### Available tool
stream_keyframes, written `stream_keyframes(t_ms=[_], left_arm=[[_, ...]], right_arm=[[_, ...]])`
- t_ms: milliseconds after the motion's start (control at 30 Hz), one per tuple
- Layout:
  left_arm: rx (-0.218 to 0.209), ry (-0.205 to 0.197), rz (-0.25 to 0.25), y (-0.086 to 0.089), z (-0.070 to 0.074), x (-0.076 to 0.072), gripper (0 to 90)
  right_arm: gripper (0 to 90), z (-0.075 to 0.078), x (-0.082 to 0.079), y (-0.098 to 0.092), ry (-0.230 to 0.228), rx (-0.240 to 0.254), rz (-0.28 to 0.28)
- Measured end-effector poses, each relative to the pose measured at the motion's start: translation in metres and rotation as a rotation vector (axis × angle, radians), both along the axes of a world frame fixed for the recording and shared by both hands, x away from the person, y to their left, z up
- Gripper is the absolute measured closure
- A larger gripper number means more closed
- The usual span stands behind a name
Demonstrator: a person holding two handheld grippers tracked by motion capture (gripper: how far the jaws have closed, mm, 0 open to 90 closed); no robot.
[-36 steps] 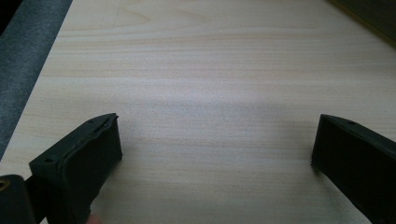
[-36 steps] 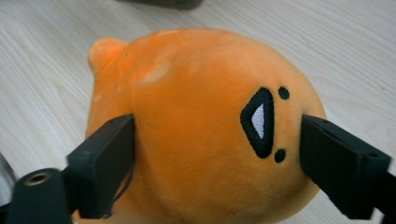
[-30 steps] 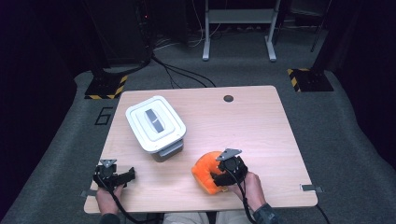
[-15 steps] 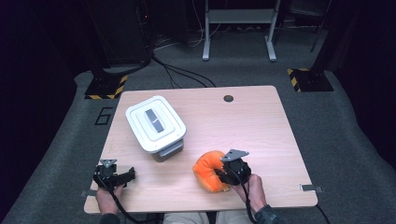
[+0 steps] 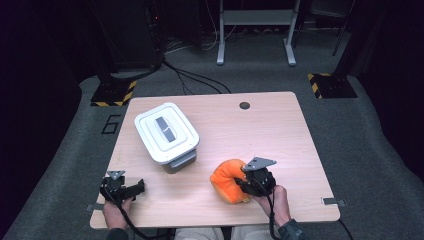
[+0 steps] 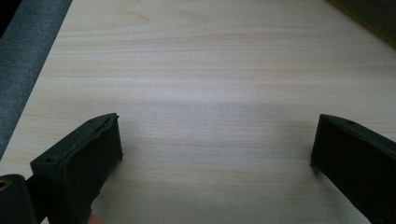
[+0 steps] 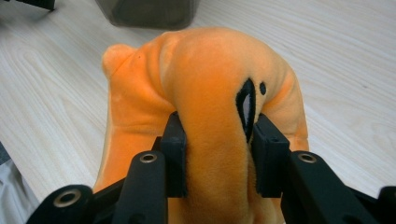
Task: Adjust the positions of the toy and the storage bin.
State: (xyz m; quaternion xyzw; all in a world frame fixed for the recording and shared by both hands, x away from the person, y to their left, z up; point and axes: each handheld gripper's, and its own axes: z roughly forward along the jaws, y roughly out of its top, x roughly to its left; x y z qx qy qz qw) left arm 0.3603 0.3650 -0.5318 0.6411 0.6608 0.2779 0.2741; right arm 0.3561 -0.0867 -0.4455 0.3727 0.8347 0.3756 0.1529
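Orange plush toy [image 7: 205,93] — arched, humped upward, pinched by right gripper [image 7: 217,154]

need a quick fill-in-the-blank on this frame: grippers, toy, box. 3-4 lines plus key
1. The right gripper has its jaws pressed into a soft toy whose colour is ____.
2. The left gripper has its jaws ____, with bare table between them.
3. The white box has its lid ____.
4. In the high view, the box stands to the ____ of the toy.

Missing words: orange; open; on; left
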Motion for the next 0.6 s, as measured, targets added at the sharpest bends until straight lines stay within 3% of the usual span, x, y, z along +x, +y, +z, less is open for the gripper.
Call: stream_keyframes(t_ms=[600], left_arm=[[0.000,0.000,0.001,0.000,0.000,0.000,1.6]], right_arm=[[62.1,0.017,0.006,-0.028,-0.030,-0.034,-0.065]])
